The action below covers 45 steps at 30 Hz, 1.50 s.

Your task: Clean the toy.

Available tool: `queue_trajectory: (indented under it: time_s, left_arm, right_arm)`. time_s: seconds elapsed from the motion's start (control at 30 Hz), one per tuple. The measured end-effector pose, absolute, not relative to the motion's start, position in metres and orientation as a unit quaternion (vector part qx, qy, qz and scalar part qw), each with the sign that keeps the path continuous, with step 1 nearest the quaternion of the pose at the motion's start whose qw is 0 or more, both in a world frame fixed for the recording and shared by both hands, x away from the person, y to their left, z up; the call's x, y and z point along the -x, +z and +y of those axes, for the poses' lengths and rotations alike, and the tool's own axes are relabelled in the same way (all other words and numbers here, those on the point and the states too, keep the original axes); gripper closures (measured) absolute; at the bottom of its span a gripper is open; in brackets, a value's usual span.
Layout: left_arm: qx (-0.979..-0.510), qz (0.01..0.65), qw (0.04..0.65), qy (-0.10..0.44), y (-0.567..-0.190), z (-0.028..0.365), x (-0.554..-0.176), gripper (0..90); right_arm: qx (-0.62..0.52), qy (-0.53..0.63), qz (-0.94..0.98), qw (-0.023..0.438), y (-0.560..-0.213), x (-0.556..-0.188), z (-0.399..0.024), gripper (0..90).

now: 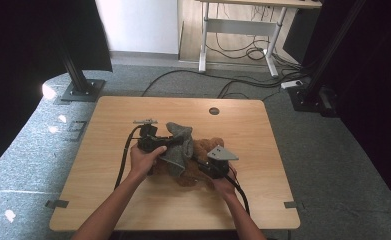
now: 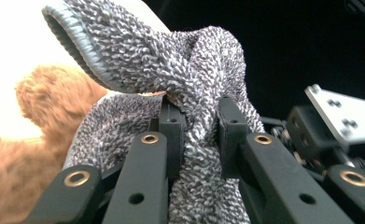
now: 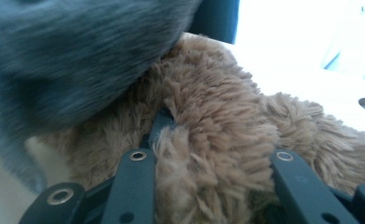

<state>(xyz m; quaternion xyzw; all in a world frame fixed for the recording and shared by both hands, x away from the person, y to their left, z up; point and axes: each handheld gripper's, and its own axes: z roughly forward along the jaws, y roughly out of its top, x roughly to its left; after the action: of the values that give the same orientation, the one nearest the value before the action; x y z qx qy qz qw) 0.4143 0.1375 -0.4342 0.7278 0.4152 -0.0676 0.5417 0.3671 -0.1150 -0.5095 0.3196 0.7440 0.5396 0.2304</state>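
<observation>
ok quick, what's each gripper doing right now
left gripper: shut on the grey towel.
right gripper: shut on the brown plush toy.

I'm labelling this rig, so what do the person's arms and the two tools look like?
Forearms are bare, no sleeves in the high view. The left tool and right tool are black, each trailing a black cable and topped by a grey three-cornered plate. Their black jaws carry brass-ringed bolt holes.

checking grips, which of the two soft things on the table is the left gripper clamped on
The grey terry cloth, pinched between the left gripper jaws; the brown plush toy is fluffier and sits in the right gripper.
</observation>
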Motion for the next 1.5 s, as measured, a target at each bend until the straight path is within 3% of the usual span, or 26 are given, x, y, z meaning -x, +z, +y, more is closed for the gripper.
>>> queue_trajectory:
  time_s: [0.23, 0.6, 0.9, 1.07, 1.23, 1.43, 1.5]
  left_arm:
    - [-0.738, 0.409, 0.531, -0.079, -0.435, 0.119, -0.416, 75.9]
    - [-0.784, 0.399, 0.467, -0.087, -0.452, 0.093, -0.417, 76.2]
    - [-0.778, 0.408, 0.473, -0.065, -0.454, 0.126, -0.403, 76.8]
    - [-0.760, 0.413, 0.496, -0.081, -0.456, 0.156, -0.392, 77.1]
    - [-0.747, 0.425, 0.508, -0.049, -0.449, 0.186, -0.387, 76.9]
    - [-0.722, 0.448, 0.521, -0.076, -0.463, 0.208, -0.389, 76.9]
    - [-0.717, 0.447, 0.529, -0.077, -0.468, 0.208, -0.385, 77.0]
  right_arm:
    - [-0.280, 0.539, 0.760, 0.233, -0.515, -0.338, -0.117, 67.6]
    - [-0.267, 0.537, 0.771, 0.211, -0.521, -0.325, -0.122, 67.8]
    - [-0.273, 0.536, 0.774, 0.199, -0.522, -0.321, -0.125, 67.8]
    - [-0.260, 0.531, 0.779, 0.210, -0.522, -0.313, -0.124, 67.9]
    - [-0.263, 0.531, 0.777, 0.213, -0.523, -0.310, -0.125, 67.9]
    - [-0.257, 0.532, 0.778, 0.212, -0.524, -0.309, -0.125, 67.6]
    - [-0.256, 0.530, 0.779, 0.217, -0.523, -0.307, -0.125, 63.1]
